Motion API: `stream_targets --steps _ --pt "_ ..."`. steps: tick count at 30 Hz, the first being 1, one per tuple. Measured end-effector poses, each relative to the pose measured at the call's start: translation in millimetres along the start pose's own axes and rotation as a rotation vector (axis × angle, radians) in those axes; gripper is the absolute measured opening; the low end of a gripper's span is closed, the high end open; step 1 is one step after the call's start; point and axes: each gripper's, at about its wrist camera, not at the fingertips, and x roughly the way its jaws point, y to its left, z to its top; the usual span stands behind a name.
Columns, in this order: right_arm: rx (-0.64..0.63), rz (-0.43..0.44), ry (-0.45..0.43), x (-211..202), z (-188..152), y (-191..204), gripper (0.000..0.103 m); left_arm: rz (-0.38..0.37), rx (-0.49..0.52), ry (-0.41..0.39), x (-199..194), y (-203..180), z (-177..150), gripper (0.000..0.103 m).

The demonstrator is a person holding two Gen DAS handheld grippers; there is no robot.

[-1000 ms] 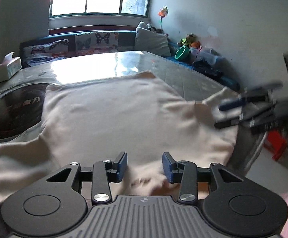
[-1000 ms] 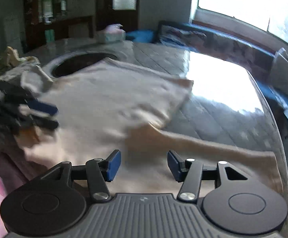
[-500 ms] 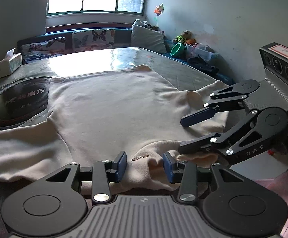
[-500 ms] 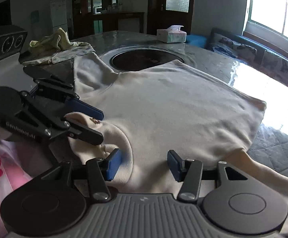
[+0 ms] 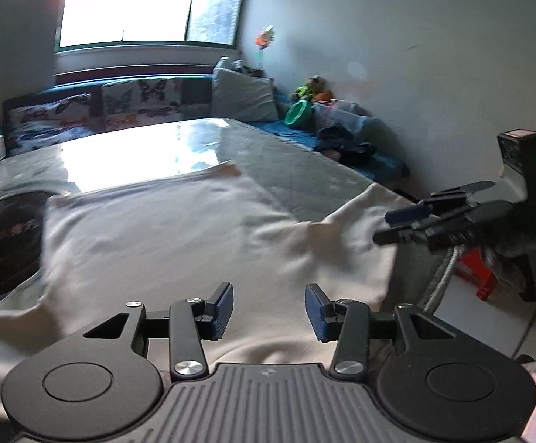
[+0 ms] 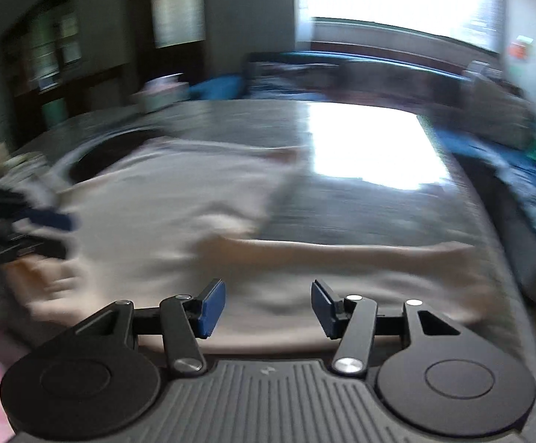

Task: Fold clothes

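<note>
Left wrist: sofa (image 5: 120, 110) behind table (image 5: 297, 170)

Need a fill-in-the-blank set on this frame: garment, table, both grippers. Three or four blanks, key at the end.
1. The cream garment lies spread on the ____.
2. Between the left gripper fingers there is ____; they stand apart above the cloth.
3. The right gripper is ____, its blue pads apart.
4. In the left wrist view, the right gripper shows at the picture's ____ edge.

Missing words: table; nothing; open; right
</note>
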Motion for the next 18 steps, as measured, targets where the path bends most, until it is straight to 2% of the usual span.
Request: stream_targets --steps 4,7,12,16,17,18 --pt "0.107 -0.183 -0.011 -3 -6 -53 0.051 -0.033 0.008 0.016 18 -11 6 0.047" --pt "0.158 -0.277 -0.004 3 -11 -80 0.05 -0.043 0.019 0.027 27 -17 8 0.047" --pt "0.257 -0.301 -0.003 9 -17 -109 0.046 -0.052 0.02 0.039 35 -21 10 0.047" --pt "0.287 -0.307 -0.007 13 -20 -114 0.04 -0.044 0.029 0.05 38 -24 11 0.047" --pt "0.285 -0.309 -0.009 12 -20 -113 0.03 -0.042 0.03 0.053 39 -24 11 0.047" --pt "0.287 -0.3 -0.013 13 -20 -112 0.026 -0.041 0.032 0.055 40 -25 11 0.047"
